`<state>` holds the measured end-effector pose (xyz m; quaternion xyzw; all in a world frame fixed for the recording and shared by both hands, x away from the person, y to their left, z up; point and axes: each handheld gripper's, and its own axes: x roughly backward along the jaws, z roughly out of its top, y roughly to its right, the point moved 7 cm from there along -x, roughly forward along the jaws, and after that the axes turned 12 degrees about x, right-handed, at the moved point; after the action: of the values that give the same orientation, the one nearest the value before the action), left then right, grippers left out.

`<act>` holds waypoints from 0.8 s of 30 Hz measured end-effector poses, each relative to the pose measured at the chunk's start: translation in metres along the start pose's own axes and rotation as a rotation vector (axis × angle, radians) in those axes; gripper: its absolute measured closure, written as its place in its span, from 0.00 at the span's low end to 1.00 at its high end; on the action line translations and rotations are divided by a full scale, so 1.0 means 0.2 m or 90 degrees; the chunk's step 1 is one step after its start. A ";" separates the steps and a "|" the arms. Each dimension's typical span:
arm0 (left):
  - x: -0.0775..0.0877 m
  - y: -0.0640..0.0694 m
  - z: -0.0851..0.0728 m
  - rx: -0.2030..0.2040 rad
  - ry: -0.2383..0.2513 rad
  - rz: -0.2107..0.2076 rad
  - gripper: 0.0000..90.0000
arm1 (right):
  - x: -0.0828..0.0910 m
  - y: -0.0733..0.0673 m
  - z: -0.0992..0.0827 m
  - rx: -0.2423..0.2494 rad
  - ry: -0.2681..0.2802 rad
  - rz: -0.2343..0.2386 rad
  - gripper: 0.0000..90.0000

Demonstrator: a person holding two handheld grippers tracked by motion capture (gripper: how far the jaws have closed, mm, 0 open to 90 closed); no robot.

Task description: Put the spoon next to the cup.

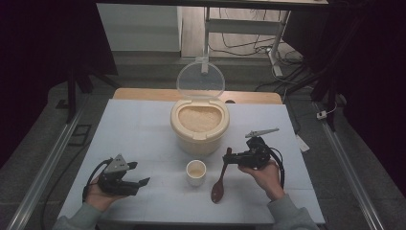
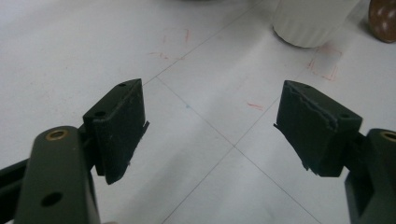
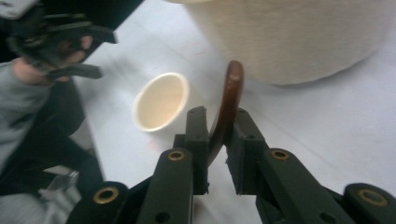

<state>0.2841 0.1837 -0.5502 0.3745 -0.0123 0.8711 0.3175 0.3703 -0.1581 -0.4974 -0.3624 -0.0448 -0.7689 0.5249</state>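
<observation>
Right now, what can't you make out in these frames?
- Spoon bowl: right gripper view, hidden below the right gripper.
- Whether the pads press the handle: a gap shows on one side.
- Small cup: left gripper view, top cut by the edge.
- Rice container: right gripper view, rim cut off, blurred.

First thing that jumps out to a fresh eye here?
The cream rice bin at the table's middle, its clear lid flipped up and grain showing. In front of it sits a small white cup, and right of the cup the right tool has a brown wooden spoon between its jaws, bowl end resting on the table.
</observation>
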 end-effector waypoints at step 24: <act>-0.01 0.00 0.00 -0.002 -0.004 0.001 0.26 | -0.28 0.20 -0.12 0.032 -0.049 -0.217 0.61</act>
<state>0.2845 0.1833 -0.5518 0.3770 -0.0152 0.8701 0.3171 0.4031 -0.1434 -0.5614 -0.3657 -0.1449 -0.8308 0.3938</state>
